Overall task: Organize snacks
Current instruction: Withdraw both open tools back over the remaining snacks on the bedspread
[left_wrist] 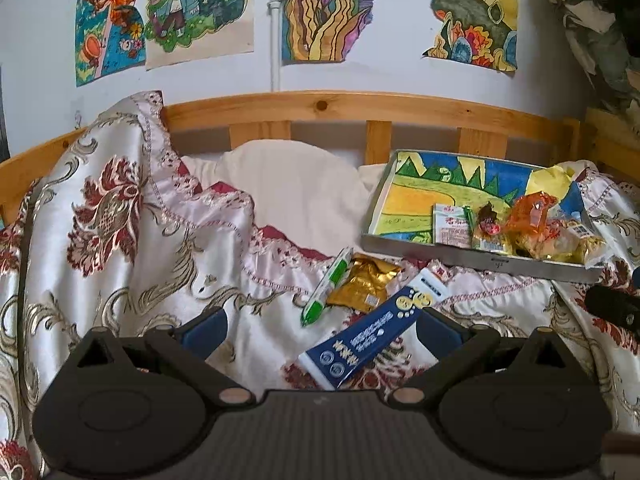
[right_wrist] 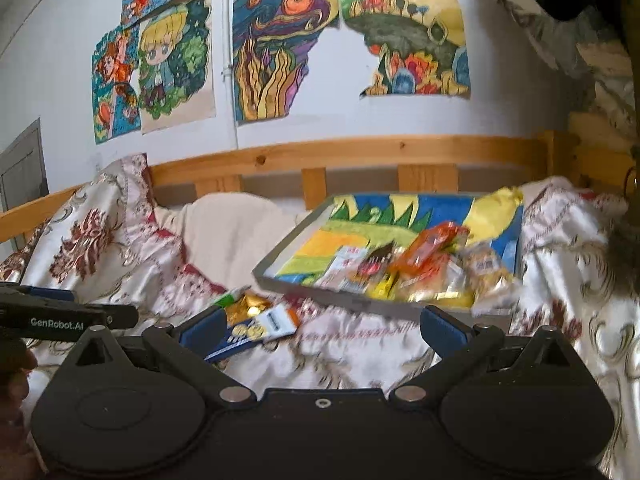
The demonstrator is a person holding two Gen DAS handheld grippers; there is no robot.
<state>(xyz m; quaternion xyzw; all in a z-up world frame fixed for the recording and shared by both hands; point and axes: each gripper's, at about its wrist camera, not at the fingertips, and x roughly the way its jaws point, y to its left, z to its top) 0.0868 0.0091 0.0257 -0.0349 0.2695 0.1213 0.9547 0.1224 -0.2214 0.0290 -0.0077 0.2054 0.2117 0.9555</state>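
Note:
A shallow grey tray (left_wrist: pixel 472 258) lined with a colourful drawing lies on the bedspread at right and holds several snack packets, among them an orange wrapper (left_wrist: pixel 530 210). On the cloth in front lie a blue-and-white box (left_wrist: pixel 372 330), a gold packet (left_wrist: pixel 362 286) and a green-and-white stick pack (left_wrist: pixel 326 288). My left gripper (left_wrist: pixel 320 330) stands open just short of the blue box, nothing between its fingers. In the right wrist view my right gripper (right_wrist: pixel 320 328) is open and empty, in front of the tray (right_wrist: pixel 320 286); the blue box (right_wrist: pixel 256 330) sits by its left finger.
The floral satin bedspread (left_wrist: pixel 120 220) is bunched high at left over a cream pillow (left_wrist: pixel 296 188). A wooden slatted bed rail (left_wrist: pixel 360 108) runs behind, with drawings on the wall above. The other gripper's black body (right_wrist: pixel 68 316) shows at the left edge of the right wrist view.

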